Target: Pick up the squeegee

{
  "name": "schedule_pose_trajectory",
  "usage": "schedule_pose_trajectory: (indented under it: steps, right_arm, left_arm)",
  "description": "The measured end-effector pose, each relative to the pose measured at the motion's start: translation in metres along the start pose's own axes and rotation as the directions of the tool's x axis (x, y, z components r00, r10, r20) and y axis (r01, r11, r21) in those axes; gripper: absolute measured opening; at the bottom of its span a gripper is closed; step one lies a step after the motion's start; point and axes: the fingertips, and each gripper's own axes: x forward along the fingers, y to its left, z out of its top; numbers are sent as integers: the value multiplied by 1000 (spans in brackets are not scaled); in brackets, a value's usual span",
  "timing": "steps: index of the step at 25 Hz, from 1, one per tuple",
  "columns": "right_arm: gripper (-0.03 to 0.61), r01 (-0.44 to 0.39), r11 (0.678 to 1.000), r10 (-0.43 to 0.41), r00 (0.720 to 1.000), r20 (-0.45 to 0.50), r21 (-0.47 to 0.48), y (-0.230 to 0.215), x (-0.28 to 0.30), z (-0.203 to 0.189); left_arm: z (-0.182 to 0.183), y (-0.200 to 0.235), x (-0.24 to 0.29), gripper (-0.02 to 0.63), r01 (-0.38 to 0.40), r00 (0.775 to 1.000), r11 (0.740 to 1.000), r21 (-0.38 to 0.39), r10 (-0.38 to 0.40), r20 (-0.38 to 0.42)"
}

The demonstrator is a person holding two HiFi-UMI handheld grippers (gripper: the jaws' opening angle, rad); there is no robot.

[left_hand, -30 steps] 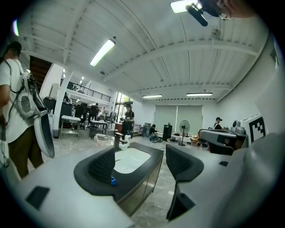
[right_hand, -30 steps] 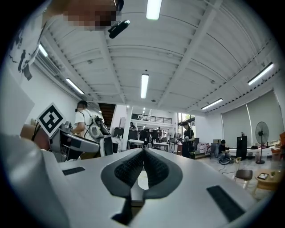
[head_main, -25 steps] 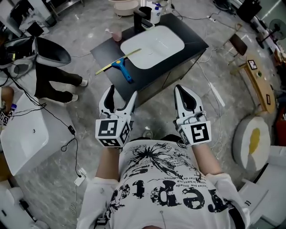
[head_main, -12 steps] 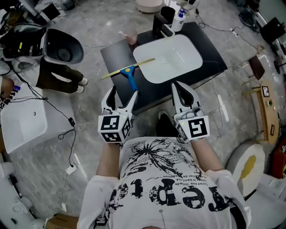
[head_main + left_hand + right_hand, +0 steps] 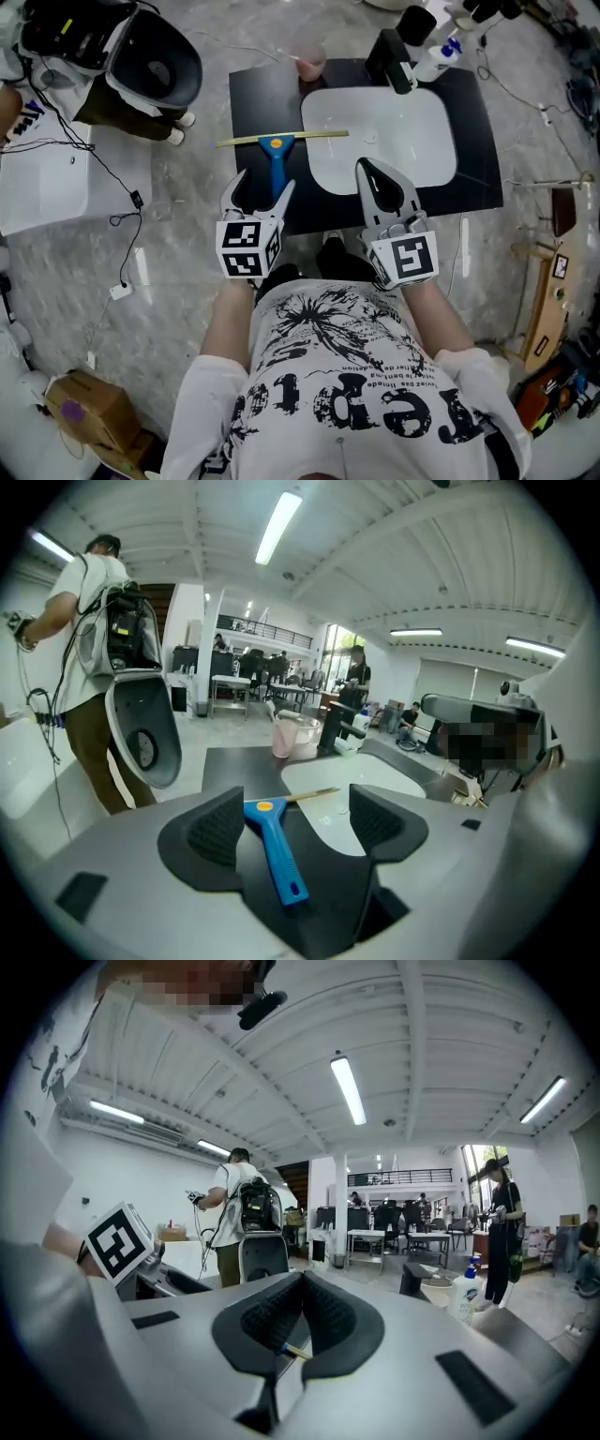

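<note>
The squeegee (image 5: 276,159) lies flat on the black counter (image 5: 258,98), left of the white sink basin (image 5: 417,159). It has a blue handle and a thin yellowish blade, and the handle points toward me. My left gripper (image 5: 261,186) is open just short of the handle's near end. In the left gripper view the squeegee (image 5: 275,846) lies between the spread fingers of the left gripper (image 5: 298,810), untouched. My right gripper (image 5: 366,169) is shut and empty at the basin's front edge. In its own view the right gripper (image 5: 302,1283) has its pads pressed together.
A pink cup (image 5: 310,64), a black faucet (image 5: 394,52) and a soap bottle (image 5: 442,56) stand at the counter's far side. A person with a grey shell pack (image 5: 150,66) stands at the upper left. A white basin (image 5: 47,192) and cables (image 5: 112,202) lie on the floor at left.
I have stepped up to the counter, and both grippers have come forward to its front edge. The left stays open and the right stays shut. The squeegee has not moved on the counter.
</note>
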Motion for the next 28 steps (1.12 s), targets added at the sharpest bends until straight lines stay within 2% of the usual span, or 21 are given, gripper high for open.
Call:
schedule_pose_trajectory:
  steps: [4,8,12,17,20,23,25,28]
  right_arm:
    - [14,-57,998,58,997,-59,20,-24,31,-31]
    - [14,-113,993,115,989,-97,22,-45,51,-54]
    - [14,-117,991,124,983,-132,60,-67,65,-75]
    - [14,-131,988,142,978,-151,80,-85,75,-89]
    - [14,-139,987,151,975,-163,85,-91,77,-95]
    - [14,-140,986,155,972,-179,93,-95,79,-101]
    - [14,-141,985,157,970,-185,98,-96,80,-103]
    - [14,-140,985,157,969,-189,98,-97,80,-104]
  left_arm:
    - [-26,13,52,345,-73,994,997,-38,69,-86]
    - [-50,27,94,345,-140,979,987,-76,127,-163]
    - [-72,39,121,345,-199,958,975,-103,172,-228]
    - [-86,44,141,343,-250,940,962,-109,213,-268]
    - [-88,50,144,285,-309,921,948,-71,280,-271]
    - [-86,51,146,268,-327,915,943,-66,298,-272]
    - [-85,53,146,142,-339,910,938,-71,308,-279]
    - [-86,53,146,140,-347,905,935,-73,313,-287]
